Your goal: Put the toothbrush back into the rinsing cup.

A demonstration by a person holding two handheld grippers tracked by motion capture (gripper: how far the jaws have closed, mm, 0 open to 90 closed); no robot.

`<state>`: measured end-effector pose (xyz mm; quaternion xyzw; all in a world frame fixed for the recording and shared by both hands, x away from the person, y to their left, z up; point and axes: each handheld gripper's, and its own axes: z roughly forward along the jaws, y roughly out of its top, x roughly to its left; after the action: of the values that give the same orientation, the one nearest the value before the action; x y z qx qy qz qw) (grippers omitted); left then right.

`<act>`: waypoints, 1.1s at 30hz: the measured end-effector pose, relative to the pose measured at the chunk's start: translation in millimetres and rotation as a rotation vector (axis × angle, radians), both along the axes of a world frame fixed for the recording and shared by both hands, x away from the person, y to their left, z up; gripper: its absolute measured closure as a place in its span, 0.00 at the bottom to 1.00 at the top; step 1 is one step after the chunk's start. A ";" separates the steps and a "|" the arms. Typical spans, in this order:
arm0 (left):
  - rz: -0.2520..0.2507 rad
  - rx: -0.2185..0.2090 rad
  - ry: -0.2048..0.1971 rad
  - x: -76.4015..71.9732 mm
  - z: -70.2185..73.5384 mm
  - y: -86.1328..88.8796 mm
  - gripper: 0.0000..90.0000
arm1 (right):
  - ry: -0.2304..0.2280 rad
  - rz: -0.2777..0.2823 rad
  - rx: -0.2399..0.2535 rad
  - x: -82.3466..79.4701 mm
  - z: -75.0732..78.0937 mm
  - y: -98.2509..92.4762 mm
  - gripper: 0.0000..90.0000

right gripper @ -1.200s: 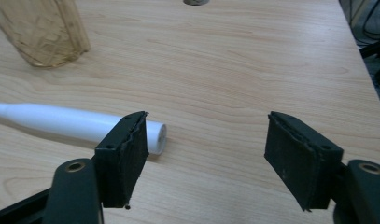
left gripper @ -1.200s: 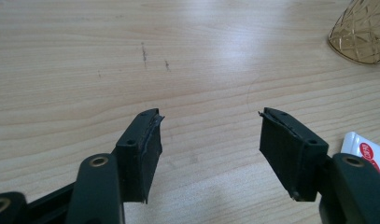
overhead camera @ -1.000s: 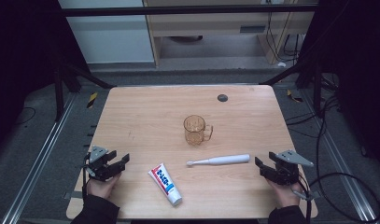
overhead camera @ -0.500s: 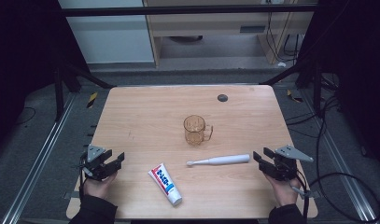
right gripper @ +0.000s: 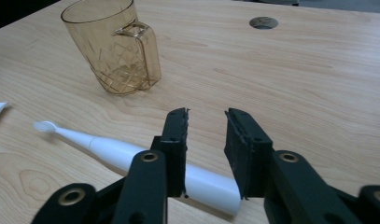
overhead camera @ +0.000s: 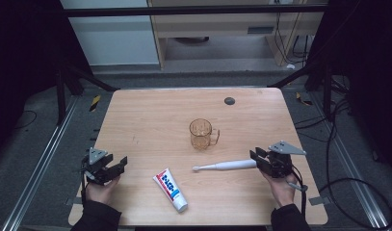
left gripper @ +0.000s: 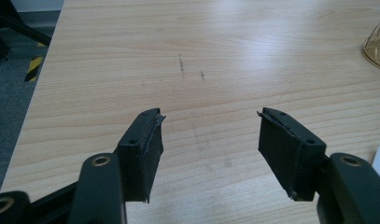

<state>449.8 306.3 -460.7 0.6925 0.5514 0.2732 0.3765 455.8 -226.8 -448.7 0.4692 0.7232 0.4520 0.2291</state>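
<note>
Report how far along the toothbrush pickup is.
Done: right gripper has reached the toothbrush, its handle end between the jaws, which have just been closing.
In hand: no firm grip visible yet.
Left: lifting it; the cup stands empty, toothpaste untouched, left gripper open, idle.

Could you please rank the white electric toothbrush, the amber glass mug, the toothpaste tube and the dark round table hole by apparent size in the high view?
1. White electric toothbrush, longest.
2. White toothpaste tube.
3. Amber glass mug, close to the tube; unsure.
4. Dark round table hole, smallest.
</note>
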 end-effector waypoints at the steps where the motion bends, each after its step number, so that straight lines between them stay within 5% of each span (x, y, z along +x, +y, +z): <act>1: 0.002 0.001 0.000 0.1 -0.2 -0.2 0.43 | 0.003 0.002 -0.005 1.3 -0.7 1.7 0.81; 13: -0.001 0.021 0.010 2.4 -1.6 -2.8 0.44 | 0.055 -0.032 -0.045 15.7 -13.1 3.4 1.00; 33: -0.014 0.041 0.020 4.6 -3.9 -4.8 0.44 | 0.155 -0.009 -0.143 31.7 -36.2 10.3 1.00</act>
<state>454.4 301.5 -464.6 0.7066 0.5445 0.2750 0.3587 487.5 -216.4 -484.9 0.4886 0.7670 0.3606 0.2072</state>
